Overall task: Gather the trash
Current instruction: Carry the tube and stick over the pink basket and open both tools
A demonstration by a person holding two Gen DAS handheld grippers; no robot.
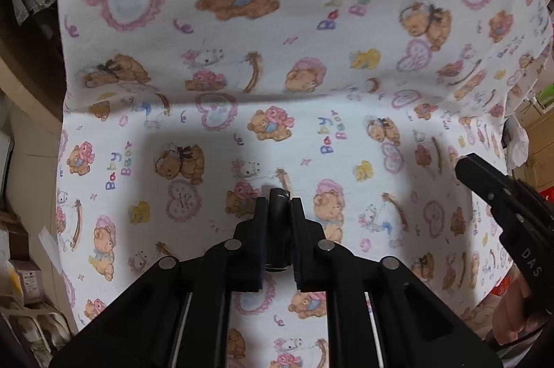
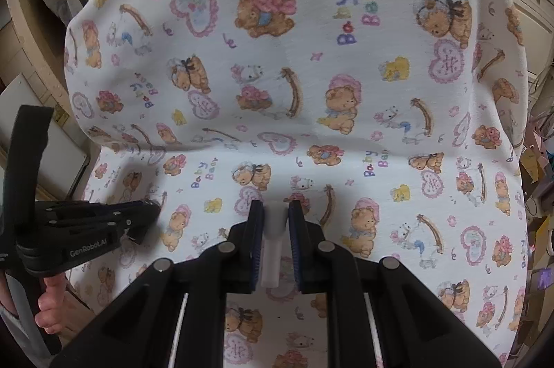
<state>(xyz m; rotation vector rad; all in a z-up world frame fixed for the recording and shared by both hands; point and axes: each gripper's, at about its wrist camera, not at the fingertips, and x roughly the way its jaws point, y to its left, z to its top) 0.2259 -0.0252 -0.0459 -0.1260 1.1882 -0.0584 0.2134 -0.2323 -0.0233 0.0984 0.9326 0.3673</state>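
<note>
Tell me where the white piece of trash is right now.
The white piece is clamped between the right gripper's fingers, low centre in the right wrist view, above the bear-print cloth.

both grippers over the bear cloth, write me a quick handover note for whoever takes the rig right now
Left gripper: shut on a small dark piece held upright between its pads, over the bear-print cloth.
Right gripper: shut on a small white piece, over the same cloth.
Done: both bits of trash are picked up and off the cloth.
Left: carry both to a bin and let go. No bin shows in either view, so find it first. No other loose trash shows on the cloth.
</note>
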